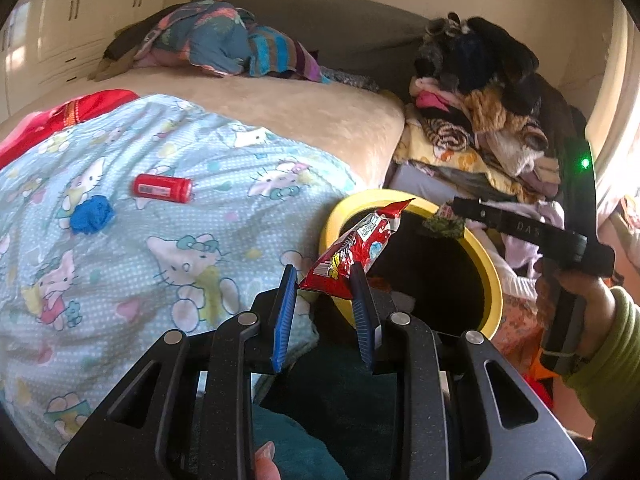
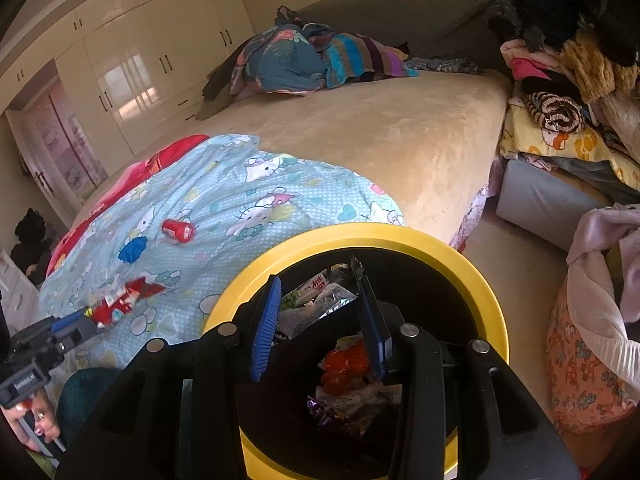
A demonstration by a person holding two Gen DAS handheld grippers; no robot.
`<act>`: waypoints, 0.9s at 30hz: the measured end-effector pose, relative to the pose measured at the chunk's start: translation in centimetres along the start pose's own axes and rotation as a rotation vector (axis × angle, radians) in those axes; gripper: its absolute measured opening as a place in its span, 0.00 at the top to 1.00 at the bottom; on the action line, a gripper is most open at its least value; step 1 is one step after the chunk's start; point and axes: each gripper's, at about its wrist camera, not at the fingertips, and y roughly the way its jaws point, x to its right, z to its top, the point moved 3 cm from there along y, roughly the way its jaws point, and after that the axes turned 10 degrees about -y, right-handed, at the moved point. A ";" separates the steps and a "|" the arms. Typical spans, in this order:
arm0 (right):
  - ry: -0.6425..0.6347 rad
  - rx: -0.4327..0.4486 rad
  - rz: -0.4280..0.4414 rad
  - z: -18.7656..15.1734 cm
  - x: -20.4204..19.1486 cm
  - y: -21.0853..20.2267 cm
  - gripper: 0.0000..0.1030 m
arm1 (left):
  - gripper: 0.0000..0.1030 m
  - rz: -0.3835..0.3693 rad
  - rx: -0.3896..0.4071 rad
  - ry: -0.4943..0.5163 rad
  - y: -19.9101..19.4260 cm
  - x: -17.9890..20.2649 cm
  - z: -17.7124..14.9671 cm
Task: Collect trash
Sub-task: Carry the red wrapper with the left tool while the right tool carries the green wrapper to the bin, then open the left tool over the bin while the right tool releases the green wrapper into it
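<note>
Both sets of jaws are pinching trash: left gripper (image 1: 325, 280) clamps a red snack wrapper (image 1: 352, 250) beside the yellow-rimmed bin (image 1: 490, 276), right gripper (image 2: 318, 300) grips a silvery-green wrapper (image 2: 320, 300) over its opening. Red bottle (image 1: 162, 188) and blue wad (image 1: 91, 215) lie on the Hello Kitty sheet (image 1: 192, 264).
</note>
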 end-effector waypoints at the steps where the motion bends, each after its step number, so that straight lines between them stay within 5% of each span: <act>1: 0.002 0.003 -0.006 -0.1 0.1 -0.1 0.64 | 0.79 0.000 -0.005 0.007 0.2 0.2 0.0; 17: 0.071 0.022 -0.044 0.0 2.8 -0.2 0.62 | 0.79 -0.023 -0.103 0.195 4.4 6.1 -2.5; 19: 0.089 0.024 -0.039 0.0 3.0 -0.2 0.46 | 0.79 -0.033 -0.111 0.217 4.9 6.9 -2.6; 22: 0.096 0.037 -0.054 0.1 3.4 -0.5 0.41 | 0.78 -0.046 -0.126 0.230 5.7 7.7 -2.6; 24: 0.103 0.039 -0.061 0.1 3.7 -0.6 0.38 | 0.68 -0.054 -0.133 0.233 6.1 8.2 -2.6; 27: 0.117 0.044 -0.070 0.0 4.3 -0.9 0.32 | 0.29 -0.075 -0.109 0.215 5.9 8.5 -2.3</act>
